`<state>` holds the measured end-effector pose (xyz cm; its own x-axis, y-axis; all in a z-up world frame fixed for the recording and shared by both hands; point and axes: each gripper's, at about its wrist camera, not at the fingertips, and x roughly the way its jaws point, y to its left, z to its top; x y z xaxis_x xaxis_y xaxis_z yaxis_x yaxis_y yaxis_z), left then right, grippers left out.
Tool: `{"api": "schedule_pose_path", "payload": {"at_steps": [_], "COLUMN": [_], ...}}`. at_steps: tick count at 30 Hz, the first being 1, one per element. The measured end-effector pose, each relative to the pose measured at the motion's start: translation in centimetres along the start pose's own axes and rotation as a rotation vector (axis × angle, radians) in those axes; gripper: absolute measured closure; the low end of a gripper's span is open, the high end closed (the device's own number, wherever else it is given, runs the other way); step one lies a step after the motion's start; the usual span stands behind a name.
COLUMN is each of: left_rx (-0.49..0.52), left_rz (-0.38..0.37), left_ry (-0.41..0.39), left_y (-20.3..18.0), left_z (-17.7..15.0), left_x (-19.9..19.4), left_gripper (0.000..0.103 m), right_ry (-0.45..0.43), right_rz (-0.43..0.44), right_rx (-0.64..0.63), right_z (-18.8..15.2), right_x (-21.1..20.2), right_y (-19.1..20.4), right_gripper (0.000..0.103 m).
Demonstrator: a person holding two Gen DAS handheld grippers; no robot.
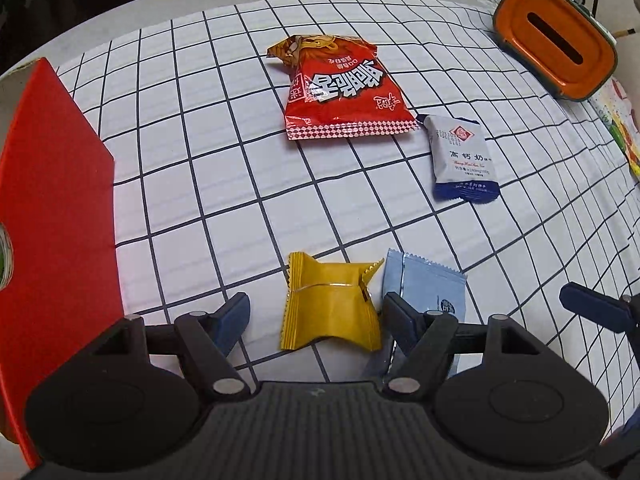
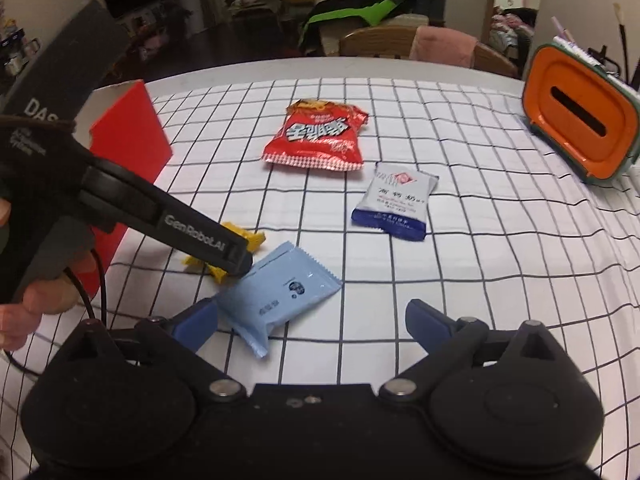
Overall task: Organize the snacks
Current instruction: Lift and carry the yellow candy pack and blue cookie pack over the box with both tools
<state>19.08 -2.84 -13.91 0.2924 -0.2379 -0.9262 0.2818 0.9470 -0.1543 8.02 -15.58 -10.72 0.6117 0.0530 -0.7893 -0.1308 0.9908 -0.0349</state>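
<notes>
A yellow snack packet (image 1: 328, 308) lies on the checked tablecloth between the fingers of my left gripper (image 1: 316, 320), which stands open around it without pressing. A light blue packet (image 1: 432, 292) lies just right of it. In the right wrist view the light blue packet (image 2: 280, 292) rests by the left finger of my open right gripper (image 2: 312, 320), and nothing is gripped. The left gripper (image 2: 236, 258), held by a hand, comes in from the left over the yellow packet (image 2: 244, 240). Farther back lie a red snack bag (image 1: 344, 88) (image 2: 316, 136) and a white-and-blue packet (image 1: 460, 156) (image 2: 396, 204).
A red box (image 1: 52, 200) (image 2: 128, 152) stands at the left of the table. An orange container with a slot (image 1: 556, 56) (image 2: 580, 136) stands at the back right. A colourful packet (image 1: 620, 128) lies at the right edge. Chairs stand beyond the far edge.
</notes>
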Motion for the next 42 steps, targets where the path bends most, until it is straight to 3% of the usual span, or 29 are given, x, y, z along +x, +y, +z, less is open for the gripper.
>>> {"api": "schedule_pose_path", "payload": {"at_steps": [2,8,12,19,23,31,42], "left_rx": [0.014,0.038,0.014,-0.016,-0.011,-0.042,-0.06], "left_rz": [0.012,0.045,0.062,0.049,0.042,0.03,0.015], "left_ry": [0.002,-0.016,-0.037,-0.159,-0.214,-0.214,-0.228], "left_y": [-0.2,-0.1,0.9,1.9,1.9,3.3,5.0], "left_z": [0.0,-0.3,-0.5,-0.7,-1.0,-2.0,-2.8], "left_x": [0.1,0.0,-0.6,-5.1,-7.2,-8.2,-10.7], "left_gripper": [0.045,0.062,0.062,0.062,0.062,0.062,0.062], "right_ry": [-0.015,0.02,0.053,0.096,0.133,0.147,0.083], "right_rz": [-0.02,-0.024,-0.023,-0.053,-0.091,-0.133,-0.108], "right_rx": [0.015,0.082,0.128,0.129,0.145,0.183,0.147], "right_z": [0.2,0.8,1.2,1.7,1.7,1.5,2.5], "right_x": [0.1,1.3,2.6,4.3,5.2,5.3,1.6], "right_y": [0.2,0.8,1.2,2.6,3.2,3.9,4.2], "right_gripper": [0.003,0.004,0.006,0.016,0.026,0.055,0.056]}}
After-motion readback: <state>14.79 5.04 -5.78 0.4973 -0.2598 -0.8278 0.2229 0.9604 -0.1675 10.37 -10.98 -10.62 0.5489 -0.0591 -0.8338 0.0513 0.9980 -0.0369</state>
